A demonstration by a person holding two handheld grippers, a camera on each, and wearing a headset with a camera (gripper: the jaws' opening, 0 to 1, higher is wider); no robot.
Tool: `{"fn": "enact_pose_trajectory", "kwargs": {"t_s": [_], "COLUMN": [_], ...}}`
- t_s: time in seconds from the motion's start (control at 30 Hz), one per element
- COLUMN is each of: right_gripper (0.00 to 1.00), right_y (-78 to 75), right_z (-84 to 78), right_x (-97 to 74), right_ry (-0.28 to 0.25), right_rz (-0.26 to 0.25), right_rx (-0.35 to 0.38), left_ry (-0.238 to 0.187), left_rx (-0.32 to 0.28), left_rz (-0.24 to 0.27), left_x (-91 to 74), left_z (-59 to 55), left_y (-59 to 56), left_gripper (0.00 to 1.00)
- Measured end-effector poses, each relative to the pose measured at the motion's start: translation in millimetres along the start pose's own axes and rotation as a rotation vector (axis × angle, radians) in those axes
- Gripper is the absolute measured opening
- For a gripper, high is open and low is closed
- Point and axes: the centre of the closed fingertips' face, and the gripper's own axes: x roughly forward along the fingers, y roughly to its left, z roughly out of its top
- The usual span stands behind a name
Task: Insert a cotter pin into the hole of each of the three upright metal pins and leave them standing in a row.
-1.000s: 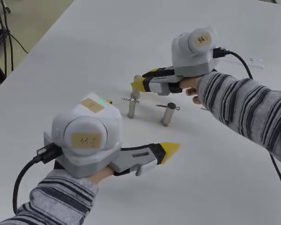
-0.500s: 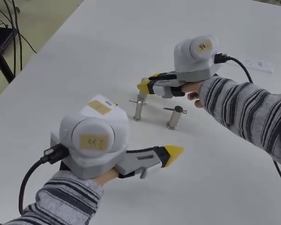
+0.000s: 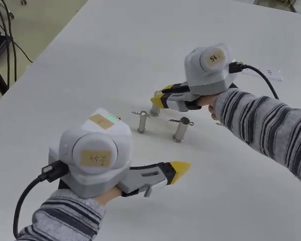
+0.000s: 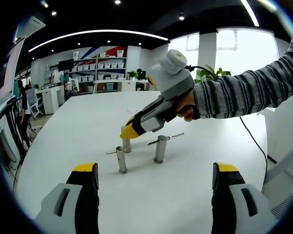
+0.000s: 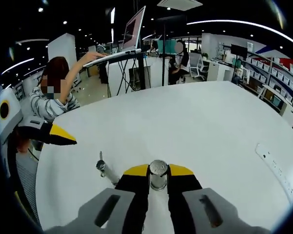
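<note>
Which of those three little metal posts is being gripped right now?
The far pin, clamped between the right gripper's yellow tips. The near-left pin and near-right pin stand free, touched by nothing.

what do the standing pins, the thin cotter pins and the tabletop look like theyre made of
Standing pins: probably steel, dull silver-grey with a soft sheen down the barrel.
Cotter pins: likely thin metal wire in the same grey, though too small to be sure.
Tabletop: smooth matte white, perhaps laminate, with soft shadows and no visible grain.
</note>
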Motion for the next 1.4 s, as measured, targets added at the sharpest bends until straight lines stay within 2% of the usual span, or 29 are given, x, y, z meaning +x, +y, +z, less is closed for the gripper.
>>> {"fn": "enact_pose_trajectory", "kwargs": {"t_s": [0.33,0.47,0.63,0.97,1.4], "right_gripper": [0.08,0.08,0.08,0.08,0.08], "right_y": [-20.2,-21.1,-19.0,-11.3,9.3], "right_z": [-30.2,-40.2,-50.3,-62.5,-76.1], "right_x": [-39.5,-53.1,-71.3,-94.6,-105.5], "right_ry": [0.018,0.039,0.052,0.059,0.076], "right_rz": [-0.078,-0.107,-0.128,-0.145,-0.115], "right_rx": [0.066,0.075,0.086,0.087,0.079], "left_ry": [0.001,0.001,0.002,0.004,0.006], "left_rx": [0.015,0.018,0.023,0.033,0.038], "left_rz": [-0.018,-0.02,-0.025,-0.028,-0.03], "left_x": [0.5,0.0,-0.4,-0.7,-1.7], "left_z": [-0.1,-0.1,-0.3,-0.8,-1.2], "left_y": [-6.6,-7.4,-8.9,-10.2,-11.3], "left_gripper": [0.96,0.96,0.96,0.96,0.96]}}
